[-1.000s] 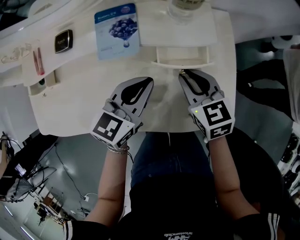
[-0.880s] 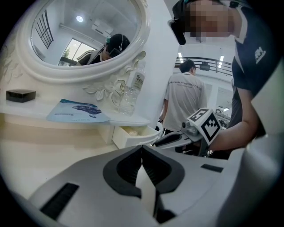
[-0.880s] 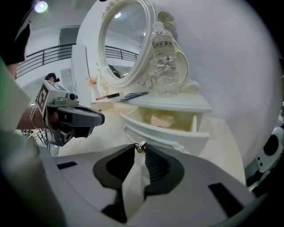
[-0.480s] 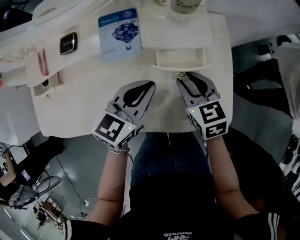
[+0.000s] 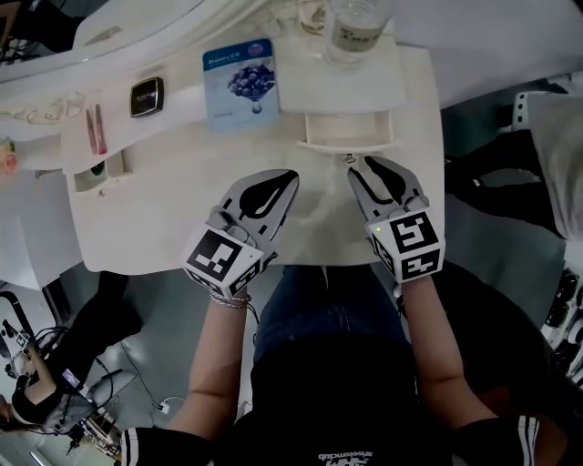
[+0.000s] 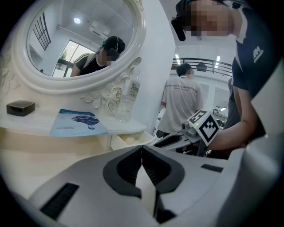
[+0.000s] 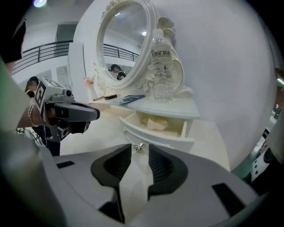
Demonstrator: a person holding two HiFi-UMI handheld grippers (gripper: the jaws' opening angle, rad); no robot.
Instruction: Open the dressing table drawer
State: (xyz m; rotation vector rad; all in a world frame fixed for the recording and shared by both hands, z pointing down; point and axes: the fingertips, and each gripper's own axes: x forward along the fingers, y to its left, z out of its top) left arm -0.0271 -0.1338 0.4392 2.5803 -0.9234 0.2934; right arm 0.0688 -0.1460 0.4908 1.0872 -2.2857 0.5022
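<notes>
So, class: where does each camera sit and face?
Head view: on the head, steeply down at the dressing table; forearms, left gripper, right gripper show.
Left gripper view: behind its shut jaws, facing the mirror.
Right gripper view: behind its opening jaws, knob between unpinched, facing the drawer.
Both gripper views share the bottle.

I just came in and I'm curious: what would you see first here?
The little drawer under the water bottle stands pulled open, with the right gripper just before it, jaws opening round its shiny knob without pinching it. The left gripper is shut, over the cream table.
</notes>
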